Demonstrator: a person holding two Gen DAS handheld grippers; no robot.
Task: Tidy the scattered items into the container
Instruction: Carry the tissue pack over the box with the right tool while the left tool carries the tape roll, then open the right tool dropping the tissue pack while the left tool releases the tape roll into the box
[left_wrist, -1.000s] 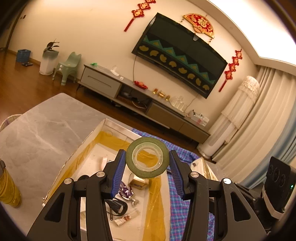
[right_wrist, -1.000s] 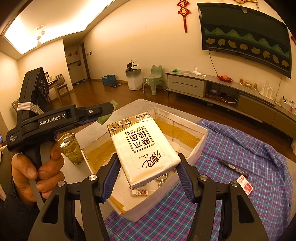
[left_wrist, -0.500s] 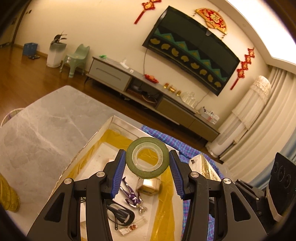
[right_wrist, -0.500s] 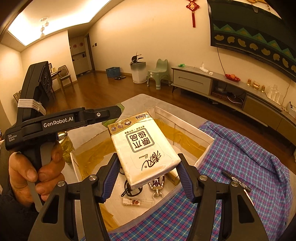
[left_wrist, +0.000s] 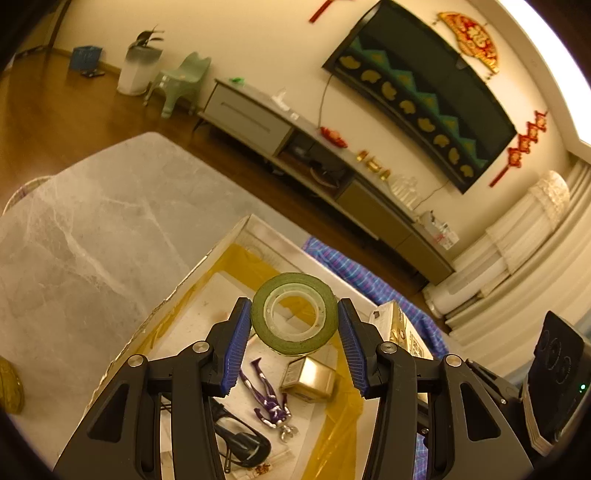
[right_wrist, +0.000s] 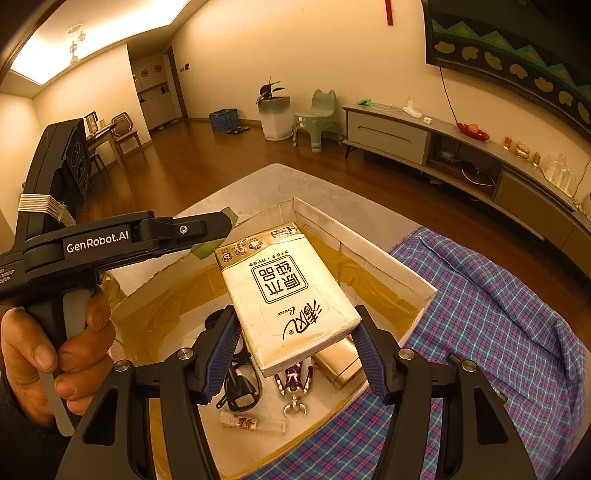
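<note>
Left gripper (left_wrist: 294, 322): pads clamped on green tape roll (left_wrist: 294, 314), held above the open white box (left_wrist: 207, 258). Right gripper (right_wrist: 295, 339): jaws wide, gripping a tissue pack (right_wrist: 286, 293) by its sides, also over the box. Box floor holds glasses (right_wrist: 240, 387), purple keychain (left_wrist: 271, 402), small gold carton (left_wrist: 310, 378). Right view only: hand (right_wrist: 55, 354) on the left gripper's handle, small tube (right_wrist: 253, 422), plaid cloth (right_wrist: 498, 314). Left view only: marble tabletop (left_wrist: 92, 229)
</note>
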